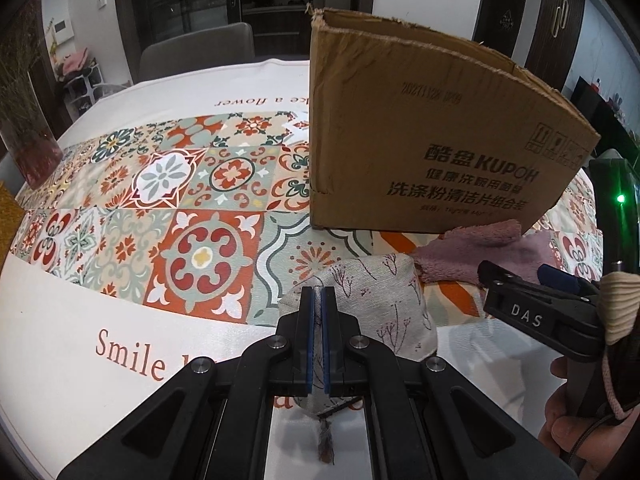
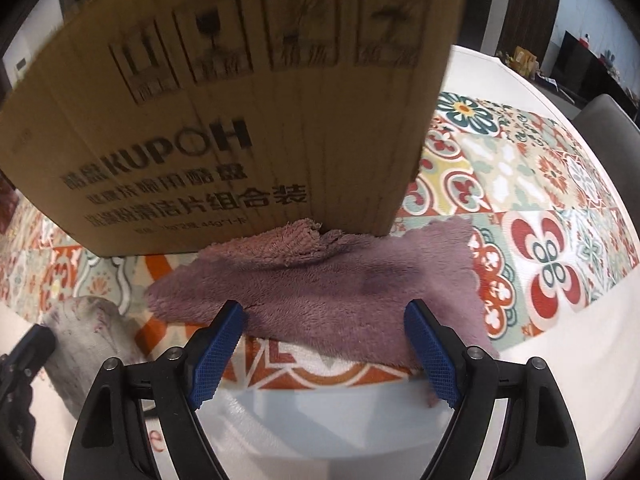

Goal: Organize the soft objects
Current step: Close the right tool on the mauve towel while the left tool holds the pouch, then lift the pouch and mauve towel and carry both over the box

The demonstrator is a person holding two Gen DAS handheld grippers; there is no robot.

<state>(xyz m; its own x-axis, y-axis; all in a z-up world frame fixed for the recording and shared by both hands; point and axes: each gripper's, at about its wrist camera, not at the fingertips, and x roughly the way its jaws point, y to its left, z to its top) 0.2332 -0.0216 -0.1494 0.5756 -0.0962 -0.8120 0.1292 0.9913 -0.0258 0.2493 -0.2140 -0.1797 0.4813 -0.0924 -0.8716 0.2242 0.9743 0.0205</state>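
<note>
On the tiled-print worktop (image 1: 120, 240), my left gripper (image 1: 319, 292) has its fingers pinching the grey floral fabric pouch (image 1: 384, 304), while my right gripper (image 2: 324, 320) hovers, fingers spread wide, over the purple fleece cloth (image 2: 340, 280) lying against the cardboard box (image 1: 420, 140).

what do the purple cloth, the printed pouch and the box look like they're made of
Purple cloth: looks like plush microfibre or fleece, matte, with a fuzzy nap and ragged edges.
Printed pouch: seemingly woven linen or cotton, matte, with visible weave and a frayed tassel.
Box: corrugated cardboard, dull brown, torn top rim, printed ink.
</note>
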